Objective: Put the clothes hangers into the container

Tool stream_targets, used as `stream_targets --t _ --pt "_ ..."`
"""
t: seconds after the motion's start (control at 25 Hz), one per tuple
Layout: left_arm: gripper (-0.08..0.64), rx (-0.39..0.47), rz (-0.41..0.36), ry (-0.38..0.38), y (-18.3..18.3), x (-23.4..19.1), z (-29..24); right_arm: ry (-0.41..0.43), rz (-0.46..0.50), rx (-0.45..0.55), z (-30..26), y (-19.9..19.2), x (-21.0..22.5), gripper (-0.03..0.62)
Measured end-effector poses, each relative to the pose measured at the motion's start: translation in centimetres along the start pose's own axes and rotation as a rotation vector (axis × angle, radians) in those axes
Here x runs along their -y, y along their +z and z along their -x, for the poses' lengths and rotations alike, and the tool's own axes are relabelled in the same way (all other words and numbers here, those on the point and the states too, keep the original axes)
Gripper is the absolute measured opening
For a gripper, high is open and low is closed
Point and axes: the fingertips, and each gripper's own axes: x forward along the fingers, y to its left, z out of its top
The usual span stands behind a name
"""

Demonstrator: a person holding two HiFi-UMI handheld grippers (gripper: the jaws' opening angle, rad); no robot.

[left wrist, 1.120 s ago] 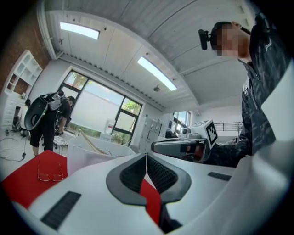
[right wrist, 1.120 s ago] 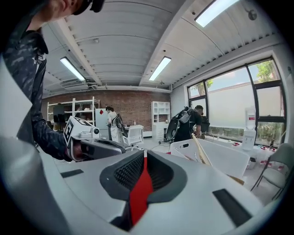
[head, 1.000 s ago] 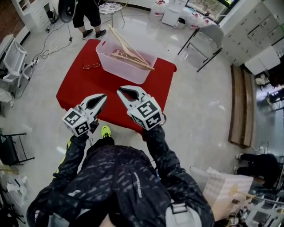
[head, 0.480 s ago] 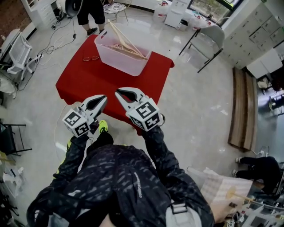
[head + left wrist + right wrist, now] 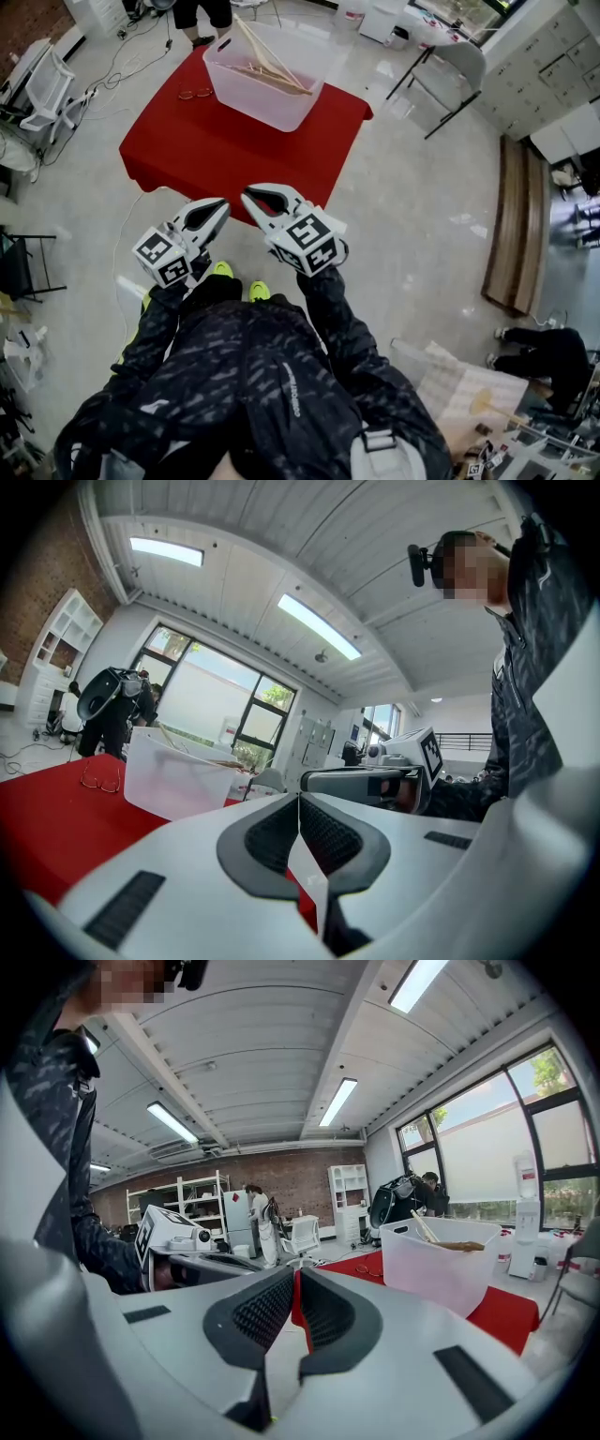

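Left gripper (image 5: pixel 218 203): hovering short of the desk's (image 5: pixel 202 150) near edge, pressing fingers together, gripping nothing.
Right gripper (image 5: pixel 249 195): hovering just beside the left, likewise pinching fingers shut on nothing.
Container (image 5: pixel 274 105): sitting at the desk's far edge, holding the hangers (image 5: pixel 272 75), letting one poke up past the rim.
Glasses (image 5: pixel 195 93): lying just beside the container, toward the far left corner.
Risk: probably tipping that poking hanger back out by bumping the rim, or snagging the glasses while reaching past.
Count: tallying one container, one pair of glasses, two grippers, and several overlapping hangers that are defying an exact count. Seeing none outside the container.
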Motion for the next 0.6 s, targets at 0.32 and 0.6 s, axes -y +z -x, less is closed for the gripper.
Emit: stream_targets --t 0.32,0.6 --pt "0.011 -0.006 -0.006 0.008 -0.3 1.1 1.2 0.006 -0.015 0.015 0.5 -0.2 -1.8 0.027" --pt "0.012 0.016 0.000 0.015 -0.6 1.3 2.8 0.017 0.034 0.000 -0.4 -0.3 -4.1 0.020"
